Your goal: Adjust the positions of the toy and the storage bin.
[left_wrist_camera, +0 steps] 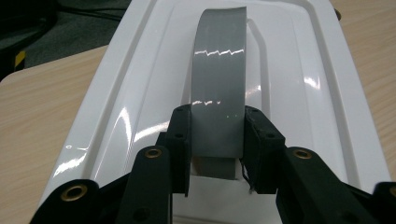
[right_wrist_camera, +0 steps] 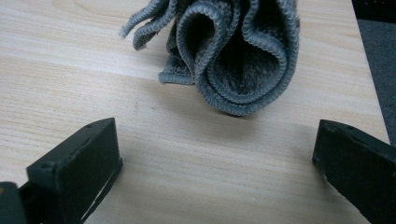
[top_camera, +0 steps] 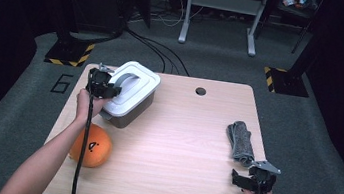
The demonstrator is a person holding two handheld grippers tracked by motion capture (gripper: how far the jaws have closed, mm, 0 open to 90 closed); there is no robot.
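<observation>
Nearest the person, at the near right corner of the table (top_camera: 169,177), the right gripper (top_camera: 249,182) rests low with its jaws spread wide and nothing between them. In the right gripper view the bare wood lies between the two black jaws, and the folded grey cloth (right_wrist_camera: 233,60) sits just beyond them, untouched. That hand looks idle for now.

On the near left, an orange ball (top_camera: 91,145) lies by the person's left forearm, apart from the work.

Farther back on the left, the left gripper (top_camera: 103,88) is clamped on the grey handle (left_wrist_camera: 219,84) of the box (top_camera: 129,96). The left gripper view shows both pads pressing the handle's sides, with the white lid (left_wrist_camera: 299,84) stretching away beyond. The box is a grey tub with the lid on top; it sits at the far left of the table, and its left end seems tilted up a little, though whether it is clear of the wood I cannot tell.

As a judgement, the grasp on the handle is done, and carrying or lifting the box looks to be under way. Left to do: bring the box where it is wanted, set it down and let go. The cloth has no part yet.
</observation>
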